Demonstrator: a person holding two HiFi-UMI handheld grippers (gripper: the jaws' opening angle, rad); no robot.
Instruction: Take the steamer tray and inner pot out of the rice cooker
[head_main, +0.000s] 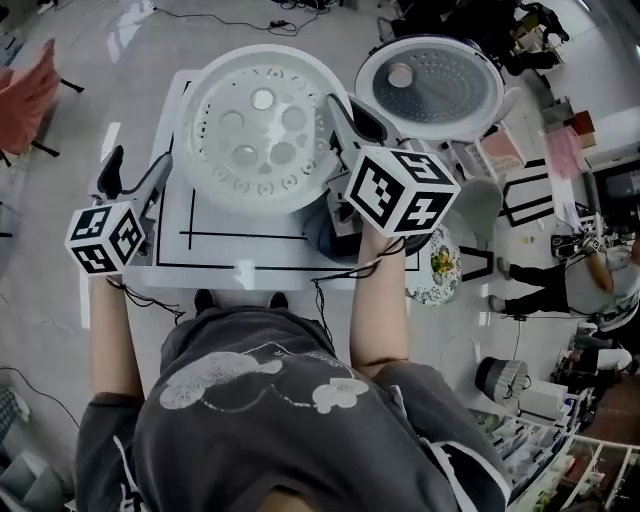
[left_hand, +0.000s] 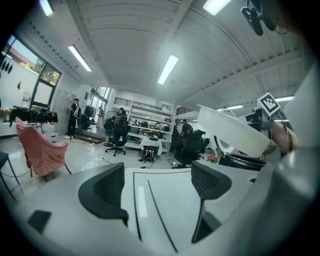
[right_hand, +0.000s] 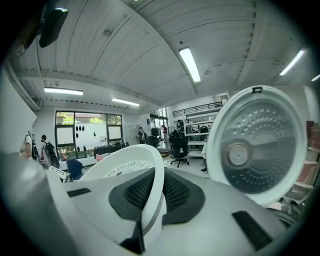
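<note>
my right gripper (right_hand: 156, 190) pinches the steamer tray (head_main: 262, 125) by its thin rim; it looks light, stiff plastic; left gripper (left_hand: 159, 187) gapes empty

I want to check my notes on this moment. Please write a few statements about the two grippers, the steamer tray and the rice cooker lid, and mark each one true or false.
1. The right gripper is shut on the rim of the steamer tray. True.
2. The left gripper also grips the tray. False: its jaws stand apart with nothing between them, over the white table.
3. The rice cooker lid is closed. False: it stands open, with its inner side showing.
4. The steamer tray has round holes in its bottom. True.
</note>
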